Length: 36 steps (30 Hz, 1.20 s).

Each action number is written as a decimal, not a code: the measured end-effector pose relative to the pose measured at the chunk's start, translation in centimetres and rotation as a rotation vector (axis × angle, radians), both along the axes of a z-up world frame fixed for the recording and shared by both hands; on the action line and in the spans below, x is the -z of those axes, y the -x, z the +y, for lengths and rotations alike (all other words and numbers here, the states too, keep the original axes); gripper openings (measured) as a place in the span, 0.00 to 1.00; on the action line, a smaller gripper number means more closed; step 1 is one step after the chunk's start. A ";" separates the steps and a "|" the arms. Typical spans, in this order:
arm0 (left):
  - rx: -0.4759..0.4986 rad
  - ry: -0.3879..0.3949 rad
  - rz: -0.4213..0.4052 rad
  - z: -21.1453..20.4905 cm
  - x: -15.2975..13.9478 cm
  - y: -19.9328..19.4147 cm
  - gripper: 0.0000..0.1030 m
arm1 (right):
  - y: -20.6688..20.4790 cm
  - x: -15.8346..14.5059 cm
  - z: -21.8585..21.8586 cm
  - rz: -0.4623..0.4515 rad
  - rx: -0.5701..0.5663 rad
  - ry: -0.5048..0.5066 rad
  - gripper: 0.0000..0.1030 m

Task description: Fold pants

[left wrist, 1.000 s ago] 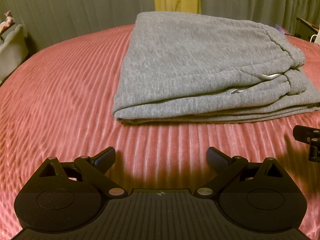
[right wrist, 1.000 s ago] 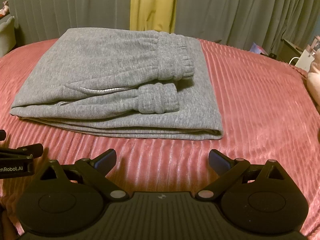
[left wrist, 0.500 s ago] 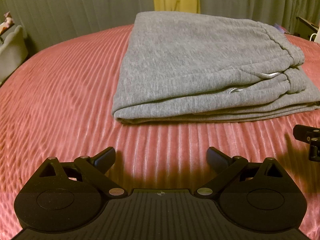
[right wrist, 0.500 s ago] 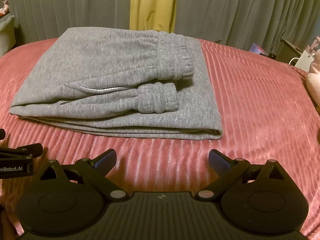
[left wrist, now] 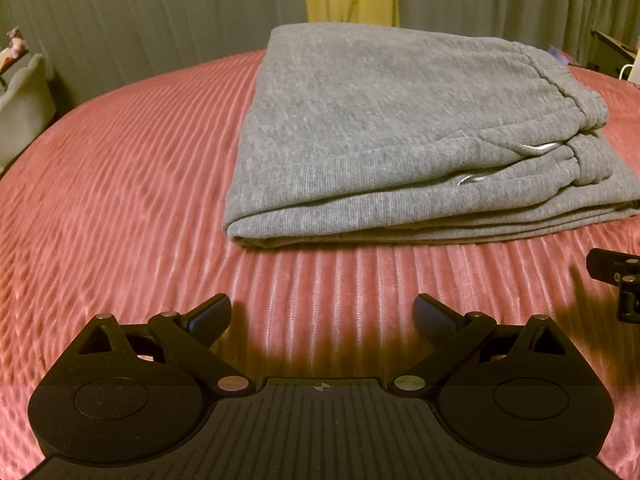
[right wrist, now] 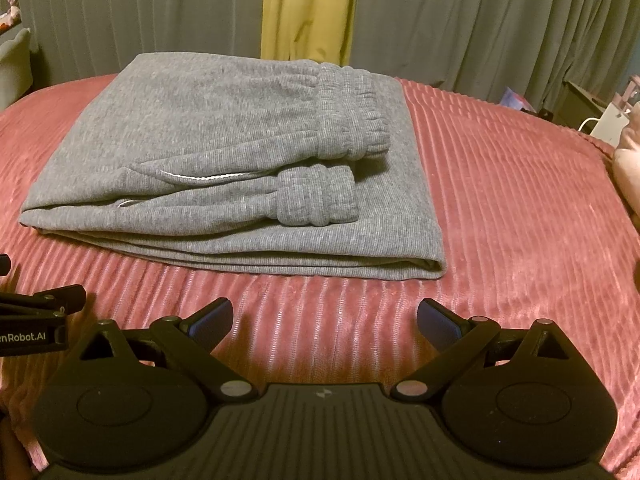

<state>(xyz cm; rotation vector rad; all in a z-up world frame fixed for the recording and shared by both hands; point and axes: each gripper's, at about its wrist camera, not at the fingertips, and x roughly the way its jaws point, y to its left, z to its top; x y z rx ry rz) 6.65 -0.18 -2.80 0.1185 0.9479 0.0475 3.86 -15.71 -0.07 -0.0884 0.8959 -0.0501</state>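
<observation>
A ribbed, rose-pink plush bedspread [right wrist: 520, 208] covers the bed, with grey pleated curtains [right wrist: 480, 20] and a yellow curtain panel [right wrist: 308, 4] behind it. The grey knit sweatpants [right wrist: 224, 148] lie on the bedspread folded into a flat layered rectangle, the elastic cuff [right wrist: 316, 196] resting on top. The black left gripper [left wrist: 322, 316] and the black right gripper [right wrist: 325, 320] sit near the front edge of the sweatpants, apart from them, both spread wide and holding nothing.

Both wrist views low over bed [left wrist: 120, 184], facing curtains [right wrist: 480, 20]. Left view nearer pants [left wrist: 400, 132] left end, right view nearer right end. Shared: pants [right wrist: 224, 152], bed [right wrist: 520, 200], probably same curtains [left wrist: 160, 12].
</observation>
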 end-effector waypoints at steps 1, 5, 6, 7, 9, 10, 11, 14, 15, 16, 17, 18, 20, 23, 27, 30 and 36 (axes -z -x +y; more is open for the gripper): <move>0.000 0.000 -0.001 0.0 0.0 0.0 0.98 | 0.0 0.0 0.0 0.000 0.000 0.000 0.96; 0.001 -0.003 -0.001 -0.1 0.0 0.0 0.98 | 0.0 0.0 0.0 -0.001 -0.001 -0.002 0.96; 0.001 -0.003 0.000 -0.1 0.0 0.0 0.98 | 0.0 0.0 0.0 0.000 -0.002 -0.002 0.96; 0.001 -0.003 0.000 -0.1 0.0 0.0 0.98 | 0.0 0.0 0.0 0.001 -0.003 -0.001 0.96; 0.001 -0.003 0.000 -0.1 0.0 0.0 0.98 | 0.0 0.0 0.0 0.000 -0.004 0.000 0.96; 0.001 -0.003 0.000 -0.1 0.0 0.0 0.98 | 0.0 -0.1 0.0 0.000 -0.004 -0.001 0.96; 0.001 -0.003 0.000 -0.1 0.0 0.1 0.98 | 0.0 -0.1 0.0 -0.001 -0.004 -0.002 0.96; 0.001 -0.004 0.000 -0.1 0.0 0.1 0.98 | -0.1 -0.1 0.0 -0.002 -0.005 -0.001 0.96; 0.001 -0.005 0.000 -0.1 0.0 0.0 0.98 | -0.1 -0.1 0.0 -0.002 -0.005 -0.002 0.96; 0.001 -0.004 0.000 -0.1 0.0 0.0 0.98 | -0.1 -0.1 0.0 -0.002 -0.005 -0.003 0.96; 0.002 -0.004 0.000 -0.1 0.0 0.0 0.98 | -0.1 -0.1 0.0 -0.002 -0.005 -0.002 0.96; 0.003 -0.004 0.000 -0.1 0.1 0.0 0.98 | 0.0 -0.1 0.0 -0.002 -0.005 -0.001 0.96; 0.004 -0.004 0.001 -0.1 0.1 0.0 0.98 | 0.0 -0.1 0.0 -0.003 -0.005 -0.002 0.96; 0.006 -0.007 0.000 -0.2 0.0 0.1 0.98 | 0.0 -0.1 0.0 -0.002 -0.005 -0.001 0.96; 0.009 -0.004 -0.003 -0.1 0.0 0.1 0.98 | 0.0 -0.1 0.0 -0.003 -0.005 -0.002 0.96; 0.011 -0.005 -0.004 -0.1 0.0 0.1 0.98 | -0.1 -0.1 0.0 -0.004 -0.005 -0.002 0.96; 0.012 -0.004 -0.006 -0.2 0.0 0.2 0.98 | -0.1 -0.1 -0.1 -0.003 -0.006 -0.001 0.96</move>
